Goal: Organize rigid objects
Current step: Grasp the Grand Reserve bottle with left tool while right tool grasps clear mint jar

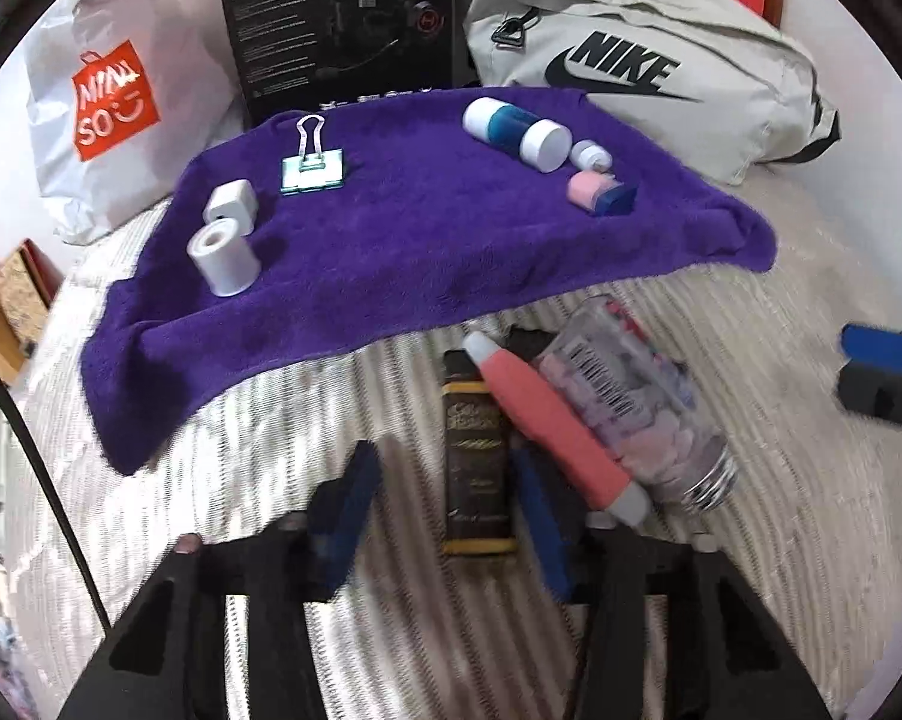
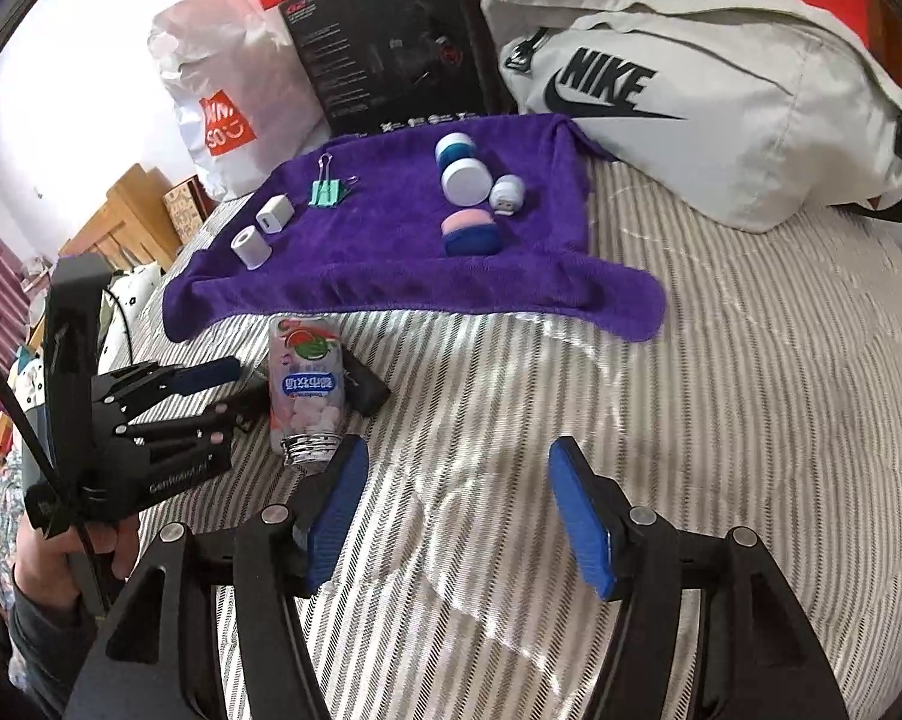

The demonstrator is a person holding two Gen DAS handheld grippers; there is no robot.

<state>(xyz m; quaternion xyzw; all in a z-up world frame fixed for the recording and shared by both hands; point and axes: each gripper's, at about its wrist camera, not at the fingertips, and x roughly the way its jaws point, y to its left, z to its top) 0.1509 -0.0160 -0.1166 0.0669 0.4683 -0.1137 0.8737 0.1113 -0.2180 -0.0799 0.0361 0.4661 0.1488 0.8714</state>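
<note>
The left claw [image 1: 445, 510] hangs released around a stiff, light-looking, dark rectangular box with gold print [image 1: 475, 456] on the bed; grip its long flat sides. Right claw [image 2: 457, 516] released, empty.

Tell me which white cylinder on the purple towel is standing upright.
The small hollow white roll at the towel's left edge, beside the white charger; the blue-banded bottle lies on its side.
</note>
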